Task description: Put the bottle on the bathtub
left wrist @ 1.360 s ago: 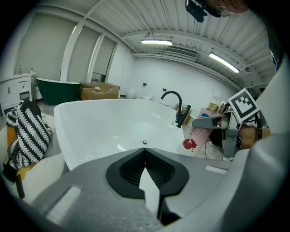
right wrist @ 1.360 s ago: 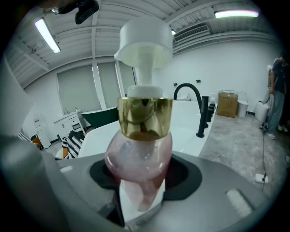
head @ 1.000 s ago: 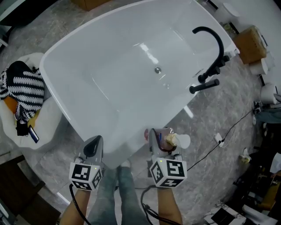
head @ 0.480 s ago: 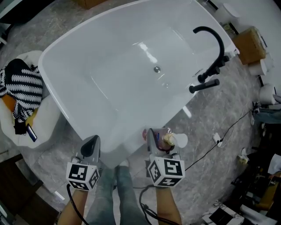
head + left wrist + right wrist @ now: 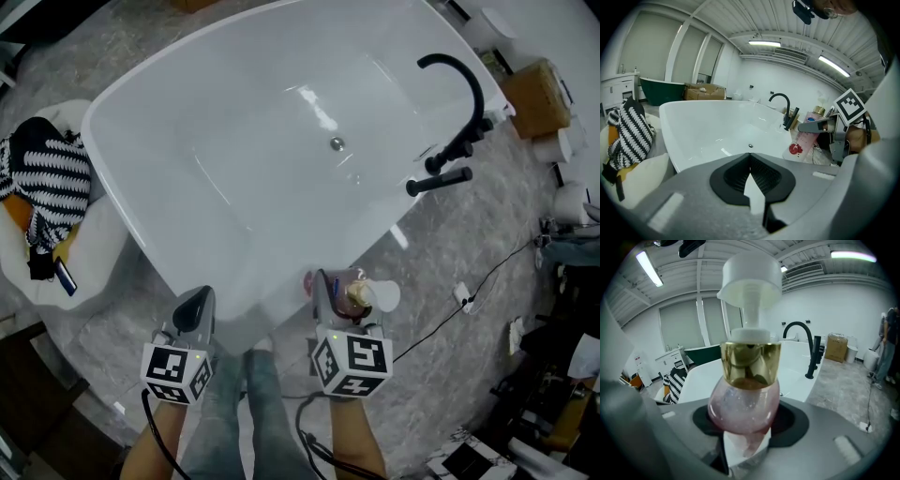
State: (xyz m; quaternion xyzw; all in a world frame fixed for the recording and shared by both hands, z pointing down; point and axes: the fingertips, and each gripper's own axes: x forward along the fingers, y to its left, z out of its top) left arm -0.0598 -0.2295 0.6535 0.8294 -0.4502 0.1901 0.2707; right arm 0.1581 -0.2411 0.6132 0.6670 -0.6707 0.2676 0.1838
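Note:
A pink pump bottle (image 5: pixel 354 294) with a gold collar and white pump head is clamped in my right gripper (image 5: pixel 339 298), held upright just off the near rim of the white bathtub (image 5: pixel 169 272). In the right gripper view the bottle (image 5: pixel 746 394) fills the middle, jaws shut on its body. The left gripper view shows the bottle (image 5: pixel 804 136) at the right, beside the bathtub (image 5: pixel 693 126). My left gripper (image 5: pixel 195 307) hangs near the tub's near rim, jaws shut and empty (image 5: pixel 750 180).
A black faucet (image 5: pixel 457 103) stands on the tub's right rim. A white seat with striped black-and-white cloth (image 5: pixel 52 178) lies at the left. A cable (image 5: pixel 469 305) crosses the marble floor; a cardboard box (image 5: pixel 536 94) sits at the far right.
Both grippers have drifted slightly toward the tub with the bottle still held; the view shifted a little.

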